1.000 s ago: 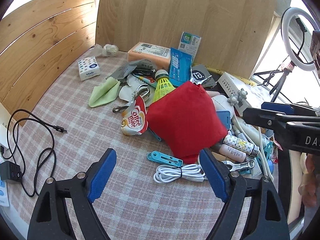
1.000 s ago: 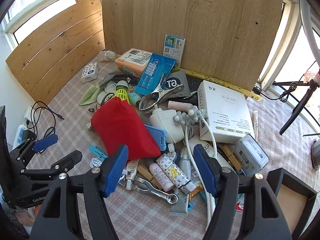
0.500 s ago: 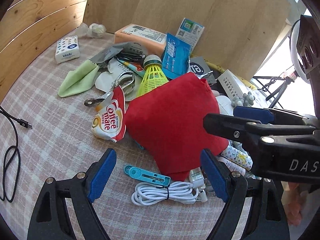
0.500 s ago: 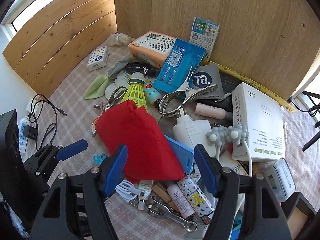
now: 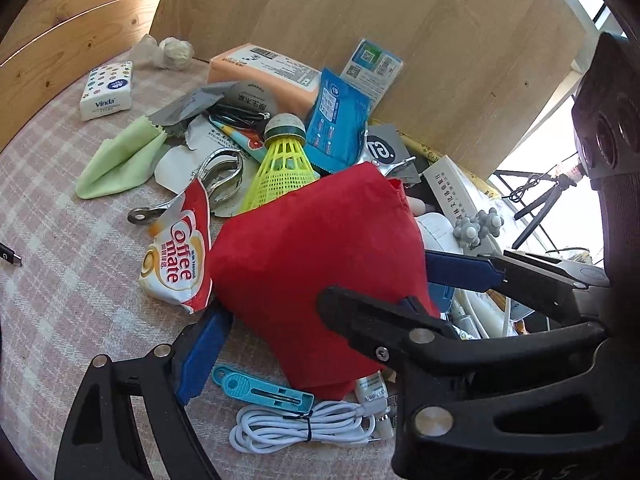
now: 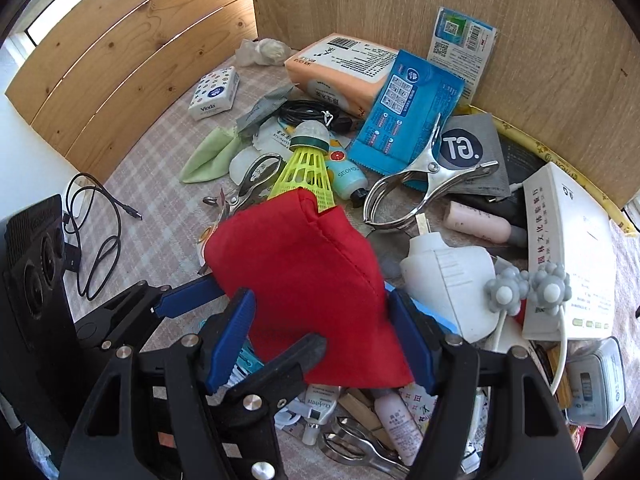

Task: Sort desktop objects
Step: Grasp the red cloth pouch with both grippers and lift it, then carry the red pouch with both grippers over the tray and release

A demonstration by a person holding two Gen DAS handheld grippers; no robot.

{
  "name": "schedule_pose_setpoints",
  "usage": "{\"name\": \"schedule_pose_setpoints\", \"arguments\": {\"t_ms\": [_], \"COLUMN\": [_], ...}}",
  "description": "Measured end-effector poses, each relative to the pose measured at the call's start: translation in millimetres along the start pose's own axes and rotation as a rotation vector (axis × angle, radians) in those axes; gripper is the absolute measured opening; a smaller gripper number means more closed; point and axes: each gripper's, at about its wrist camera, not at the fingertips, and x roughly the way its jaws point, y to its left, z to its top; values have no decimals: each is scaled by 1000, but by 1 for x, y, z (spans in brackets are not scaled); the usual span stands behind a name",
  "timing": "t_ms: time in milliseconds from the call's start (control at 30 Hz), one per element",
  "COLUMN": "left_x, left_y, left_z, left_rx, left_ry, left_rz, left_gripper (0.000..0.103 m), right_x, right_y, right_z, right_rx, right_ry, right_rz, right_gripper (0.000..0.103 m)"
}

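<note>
Each camera rides behind its own gripper and looks forward and down along the two fingers, close over a cluttered checked tablecloth [image 5: 60, 280]. The left wrist view comes in from the left side of the heap, facing the upright wooden board [image 5: 420, 60], with the right gripper [image 5: 416, 288] crossing its lower right. The right wrist view looks from the right (slightly higher), and the left gripper [image 6: 240, 312] shows at its lower left. Both views share the red pouch [image 5: 316, 272] straight ahead and very near, the yellow shuttlecock [image 6: 306, 172] beyond it, and the board behind.
</note>
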Motion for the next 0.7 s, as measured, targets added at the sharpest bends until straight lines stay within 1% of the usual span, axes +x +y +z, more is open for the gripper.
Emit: {"name": "schedule_pose_setpoints", "arguments": {"t_ms": [67, 167, 233, 433, 567, 700], "left_x": [-1, -7, -13, -35, -51, -63], "left_y": [-1, -3, -7, -26, -47, -72], "left_z": [1, 1, -1, -5, -8, -15], "left_rx": [-6, -2, 16, 67, 120, 167], "left_ry": [-1, -4, -12, -41, -65, -54], "left_rz": [-14, -31, -30, -39, -54, -89], "left_gripper": [84, 84, 83, 83, 83, 83], "right_x": [-2, -8, -13, -33, -59, -84], "right_y": [-2, -10, -13, -14, -16, -23], "right_z": [-1, -3, -5, -16, -26, -39], "right_rx": [16, 67, 93, 144, 156, 195], "right_ry": [-6, -20, -25, -55, -103, -129], "right_rz": [5, 36, 57, 78, 71, 57], "right_gripper": [64, 59, 59, 58, 58, 58]}}
